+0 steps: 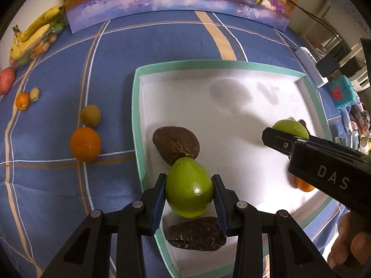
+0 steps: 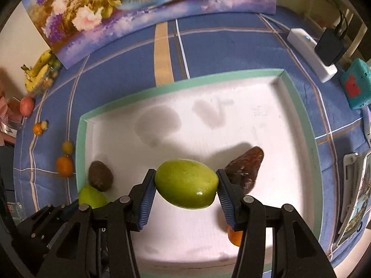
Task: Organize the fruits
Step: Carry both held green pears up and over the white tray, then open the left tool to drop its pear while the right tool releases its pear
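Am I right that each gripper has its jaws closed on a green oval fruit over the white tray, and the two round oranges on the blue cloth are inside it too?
Not quite. The big round orange and small one lie on the blue checked cloth, outside the white tray with the teal rim, as the left wrist view shows. Both grips are right.

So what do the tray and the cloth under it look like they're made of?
Tray: looks like thin card or foam board, matte white inside with a mint-green rim; folded corner seams suggest paperboard. Cloth: seems a woven blue fabric with tan and white stripes; fine ribbed texture and soft creases. Neither is certain from the look alone.
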`<state>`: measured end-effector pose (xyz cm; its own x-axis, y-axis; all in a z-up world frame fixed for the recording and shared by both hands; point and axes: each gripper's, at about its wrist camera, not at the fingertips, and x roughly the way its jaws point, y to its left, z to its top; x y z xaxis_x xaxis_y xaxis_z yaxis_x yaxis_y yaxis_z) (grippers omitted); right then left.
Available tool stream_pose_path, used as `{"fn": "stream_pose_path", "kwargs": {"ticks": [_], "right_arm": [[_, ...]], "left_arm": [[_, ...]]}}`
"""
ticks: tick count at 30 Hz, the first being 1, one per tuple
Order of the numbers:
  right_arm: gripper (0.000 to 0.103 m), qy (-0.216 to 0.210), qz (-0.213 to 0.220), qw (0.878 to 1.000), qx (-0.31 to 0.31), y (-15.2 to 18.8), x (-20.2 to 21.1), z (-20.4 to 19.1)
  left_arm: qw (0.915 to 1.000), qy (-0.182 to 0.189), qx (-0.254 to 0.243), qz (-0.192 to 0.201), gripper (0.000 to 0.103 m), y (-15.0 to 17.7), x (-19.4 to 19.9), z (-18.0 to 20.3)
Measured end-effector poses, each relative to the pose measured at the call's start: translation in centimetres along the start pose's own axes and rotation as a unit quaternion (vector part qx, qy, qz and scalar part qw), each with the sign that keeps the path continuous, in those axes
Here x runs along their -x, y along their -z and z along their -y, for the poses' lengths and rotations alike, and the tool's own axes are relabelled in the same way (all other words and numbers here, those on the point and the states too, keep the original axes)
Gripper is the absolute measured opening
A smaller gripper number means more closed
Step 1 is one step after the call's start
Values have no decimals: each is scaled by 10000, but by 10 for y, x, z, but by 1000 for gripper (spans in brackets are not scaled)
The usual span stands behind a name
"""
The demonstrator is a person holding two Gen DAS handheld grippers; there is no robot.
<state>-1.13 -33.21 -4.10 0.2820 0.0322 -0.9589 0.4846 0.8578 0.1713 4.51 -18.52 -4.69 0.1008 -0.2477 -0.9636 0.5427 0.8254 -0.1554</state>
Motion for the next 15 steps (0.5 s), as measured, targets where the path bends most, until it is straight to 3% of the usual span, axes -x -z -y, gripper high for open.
{"fn": "stream_pose_path", "kwargs": {"ticks": [15], "right_arm": [[53,288,-177,9994,-38,6,-18,9]], "left_arm": [[10000,-8,-1,17,41,-2,-9,1]]}}
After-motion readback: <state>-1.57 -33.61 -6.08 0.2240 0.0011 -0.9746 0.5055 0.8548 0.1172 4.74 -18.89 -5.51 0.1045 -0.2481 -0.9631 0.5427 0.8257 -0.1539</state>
